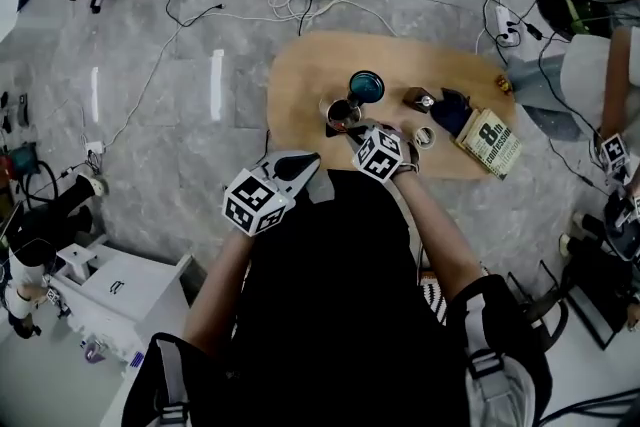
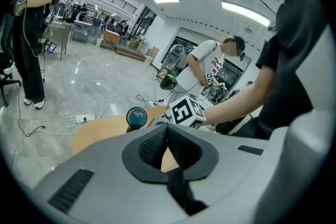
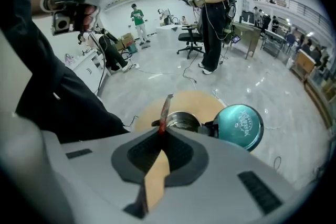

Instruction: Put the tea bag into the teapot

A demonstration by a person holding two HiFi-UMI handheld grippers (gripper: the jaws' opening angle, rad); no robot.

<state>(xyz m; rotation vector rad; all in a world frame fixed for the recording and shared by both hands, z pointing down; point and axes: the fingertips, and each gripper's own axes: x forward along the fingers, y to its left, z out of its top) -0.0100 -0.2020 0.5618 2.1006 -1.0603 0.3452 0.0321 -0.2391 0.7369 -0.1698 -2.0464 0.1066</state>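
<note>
Your right gripper is clamped on the thin red tea bag, just above the open steel teapot on the oval wooden table. Your left gripper: jaws together, empty.

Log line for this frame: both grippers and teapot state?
right gripper: shut on tea bag, near teapot | lid: open | left gripper: shut, empty | tea bag: not yet in

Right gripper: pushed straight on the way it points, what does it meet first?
Probably the open mouth of the steel teapot, straight ahead of the right gripper, which is shut on a thin red tea bag. The round teal lid stands right of that line; depth is unclear.
</note>
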